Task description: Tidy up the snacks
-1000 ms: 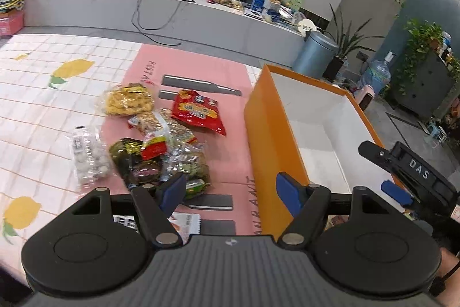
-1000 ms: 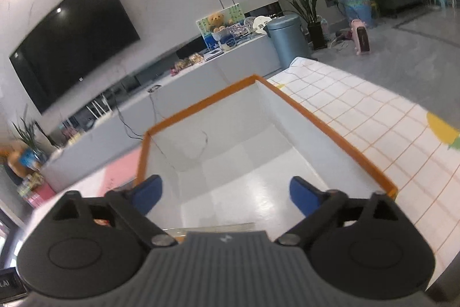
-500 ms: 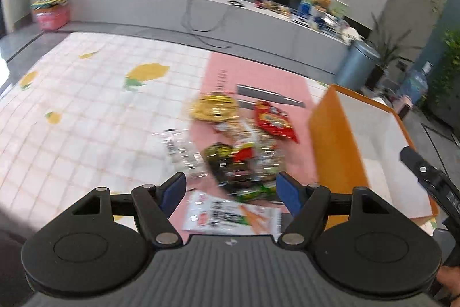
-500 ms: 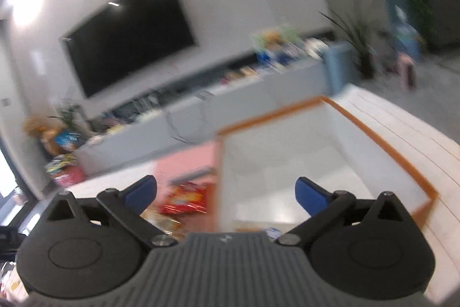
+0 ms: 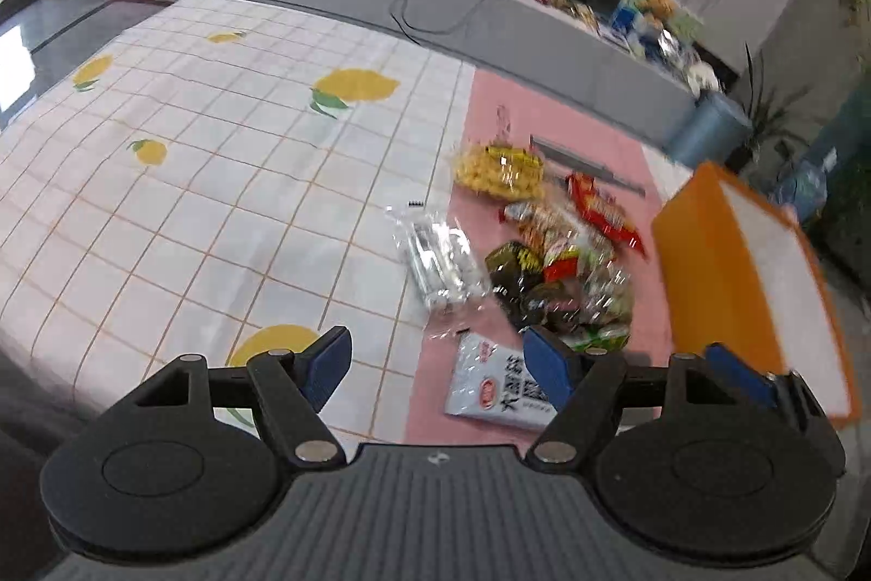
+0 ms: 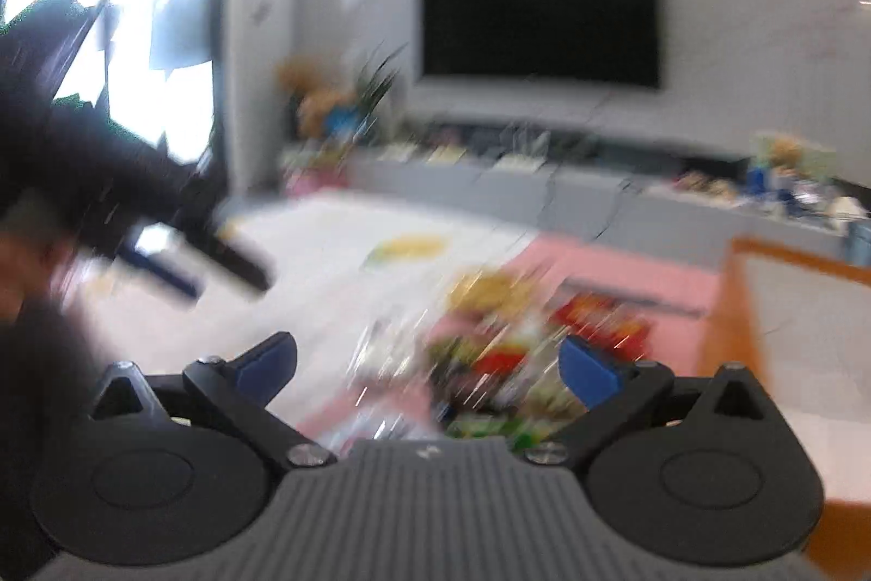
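A pile of snack bags lies on the pink mat [image 5: 544,102]: a yellow bag [image 5: 498,170], a red bag [image 5: 601,211], a clear bag [image 5: 441,260], dark green packs [image 5: 517,268] and a white packet [image 5: 498,387] nearest me. My left gripper [image 5: 435,363] hangs open and empty above the pile's near left edge. The orange box [image 5: 707,265] with its white inside stands right of the pile. In the blurred right wrist view, my right gripper [image 6: 430,368] is open and empty, facing the snack pile [image 6: 501,341], with the orange box [image 6: 729,309] to its right.
A white checked tablecloth with lemon prints [image 5: 218,178] covers the table left of the mat. One blue pad [image 5: 740,374] of the right gripper shows beside the box. A grey bench [image 5: 490,14] and a wall television [image 6: 539,9] stand behind. A grey bin [image 5: 707,129] stands beyond the table.
My left gripper has swung left, away from the box toward the tablecloth side of the pile. My right gripper has rolled and swung left from over the box to face the snacks.
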A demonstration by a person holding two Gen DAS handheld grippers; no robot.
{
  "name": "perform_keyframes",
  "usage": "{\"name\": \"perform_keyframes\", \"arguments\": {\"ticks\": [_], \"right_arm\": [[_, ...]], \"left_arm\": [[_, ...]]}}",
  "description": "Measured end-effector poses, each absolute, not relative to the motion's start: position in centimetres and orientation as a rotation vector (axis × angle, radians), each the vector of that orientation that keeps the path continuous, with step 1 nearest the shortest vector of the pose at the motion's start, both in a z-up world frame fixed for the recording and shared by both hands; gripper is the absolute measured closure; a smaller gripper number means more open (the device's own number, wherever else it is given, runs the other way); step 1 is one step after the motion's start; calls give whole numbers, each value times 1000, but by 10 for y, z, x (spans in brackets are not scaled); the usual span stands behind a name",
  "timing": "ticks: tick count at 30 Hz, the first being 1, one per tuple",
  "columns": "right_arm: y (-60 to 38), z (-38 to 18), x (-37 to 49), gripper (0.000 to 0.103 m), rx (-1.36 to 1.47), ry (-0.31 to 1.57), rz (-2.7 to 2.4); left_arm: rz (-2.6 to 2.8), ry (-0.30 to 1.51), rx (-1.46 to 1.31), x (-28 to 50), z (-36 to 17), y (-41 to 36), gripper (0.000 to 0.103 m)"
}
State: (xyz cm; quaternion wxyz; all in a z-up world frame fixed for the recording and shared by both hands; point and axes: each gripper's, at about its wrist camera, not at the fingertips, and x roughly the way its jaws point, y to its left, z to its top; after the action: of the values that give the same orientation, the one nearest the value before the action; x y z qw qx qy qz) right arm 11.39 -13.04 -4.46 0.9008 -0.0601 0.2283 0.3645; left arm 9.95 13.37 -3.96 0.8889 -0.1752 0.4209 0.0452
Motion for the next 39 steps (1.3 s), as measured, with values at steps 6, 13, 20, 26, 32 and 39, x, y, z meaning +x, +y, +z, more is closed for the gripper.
{"name": "perform_keyframes", "arguments": {"ticks": [6,13,20,26,32,39], "right_arm": [[-116,-81,123,3,-184,597,789],[-110,-115,156,3,-137,724,729],[-112,-123,163,3,-110,695,725],[-97,-116,149,3,-230,732,815],[-96,-107,139,20,-251,783,829],[-81,-114,134,13,-269,734,852]], "left_arm": [[151,938,-437,110,-64,148,18],[138,994,-455,118,-82,157,18],[137,1005,-464,120,-86,159,18],[132,1001,-462,118,-84,158,18],[146,999,-468,116,-82,159,18],[144,998,-467,116,-82,158,18]]}}
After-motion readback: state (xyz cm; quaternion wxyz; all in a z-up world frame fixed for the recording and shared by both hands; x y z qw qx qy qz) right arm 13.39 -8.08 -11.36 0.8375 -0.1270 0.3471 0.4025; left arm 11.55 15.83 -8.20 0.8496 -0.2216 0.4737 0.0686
